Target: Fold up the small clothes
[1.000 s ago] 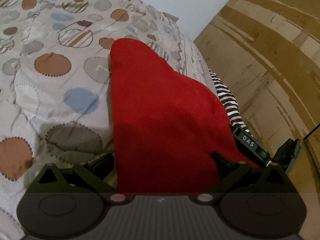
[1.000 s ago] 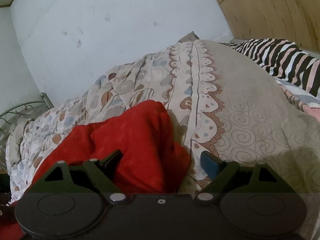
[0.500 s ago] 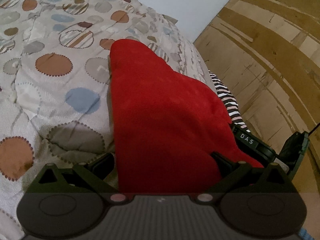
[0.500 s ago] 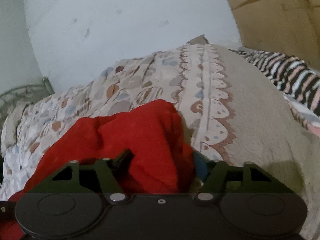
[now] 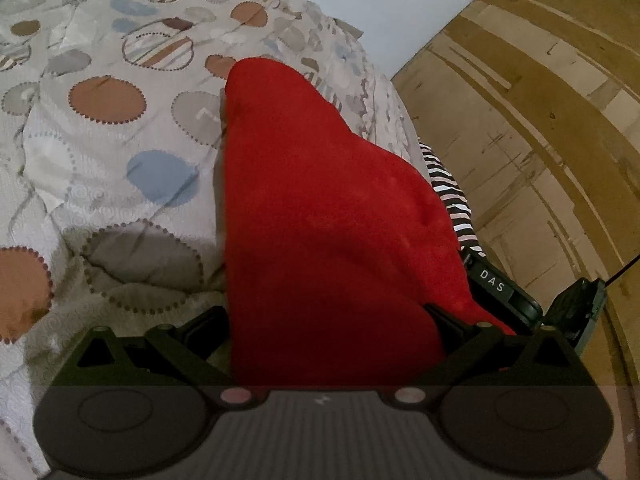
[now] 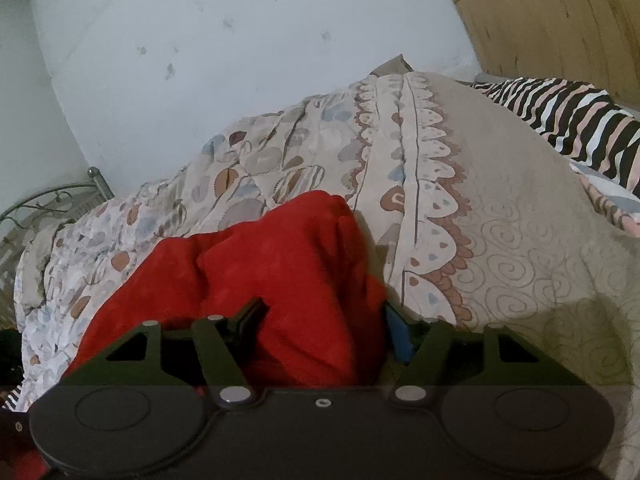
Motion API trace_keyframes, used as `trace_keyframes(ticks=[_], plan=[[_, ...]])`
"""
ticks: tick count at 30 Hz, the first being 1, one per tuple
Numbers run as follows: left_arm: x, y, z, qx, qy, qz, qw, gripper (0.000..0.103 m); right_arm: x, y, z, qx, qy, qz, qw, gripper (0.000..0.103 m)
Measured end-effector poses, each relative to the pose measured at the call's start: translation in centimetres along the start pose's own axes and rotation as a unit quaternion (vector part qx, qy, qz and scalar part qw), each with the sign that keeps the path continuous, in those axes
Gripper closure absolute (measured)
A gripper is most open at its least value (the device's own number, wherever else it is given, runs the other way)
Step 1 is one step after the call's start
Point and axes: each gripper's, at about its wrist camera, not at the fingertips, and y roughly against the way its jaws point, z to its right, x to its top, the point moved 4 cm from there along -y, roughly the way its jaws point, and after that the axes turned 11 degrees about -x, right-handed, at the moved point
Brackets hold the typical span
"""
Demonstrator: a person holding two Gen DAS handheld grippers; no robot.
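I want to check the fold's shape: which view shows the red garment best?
The left wrist view: the red garment fills the centre, its long tapering outline clear against the bedspread. The right wrist view shows only a bunched end between the gripper fingers.

Left wrist view: mounted behind the jaws, looking forward and down from close range, red cloth point(image 5: 328, 240) filling the gap between them, dotted bedspread point(image 5: 120, 140) left of the jaws, wooden panel point(image 5: 540, 140) to their right. Right wrist view: set low, facing along the bed toward the white wall point(image 6: 240, 60). Shared: red cloth point(image 6: 280, 272), bedspread point(image 6: 460, 208), striped fabric point(image 6: 568, 120).
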Motion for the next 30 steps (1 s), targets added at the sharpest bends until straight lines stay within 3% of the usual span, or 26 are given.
trace_keyframes(ticks=[6, 11, 13, 19, 24, 30], plan=[[0.6, -0.2, 0.1, 0.005, -0.003, -0.02, 0.9998, 0.0, 0.3, 0.3, -1.0, -0.014, 0.025, -0.001, 1.0, 0.047], [1.1, 0.2, 0.9, 0.0, -0.026, -0.034, 0.9991, 0.017, 1.0, 1.4, -2.5, -0.031, 0.07, 0.0, 0.997, 0.059], [1.2, 0.7, 1.3, 0.005, -0.035, -0.03, 0.9989, 0.028, 1.2, 2.5, -3.8, -0.031, 0.107, 0.026, 0.993, 0.063], [1.6, 2.4, 3.4, 0.016, -0.107, -0.018, 0.9939, 0.044, 2.3, 5.6, -7.5, -0.011, 0.159, 0.087, 0.983, 0.067], [2.5, 4.9, 4.5, 0.049, -0.182, 0.01, 0.9821, 0.046, 3.8, 6.8, -9.6, 0.011, 0.144, 0.115, 0.983, 0.076], [4.7, 8.2, 2.5, 0.098, -0.195, 0.033, 0.9754, 0.047, 3.7, 4.5, -13.7, 0.047, 0.127, 0.106, 0.985, 0.078]])
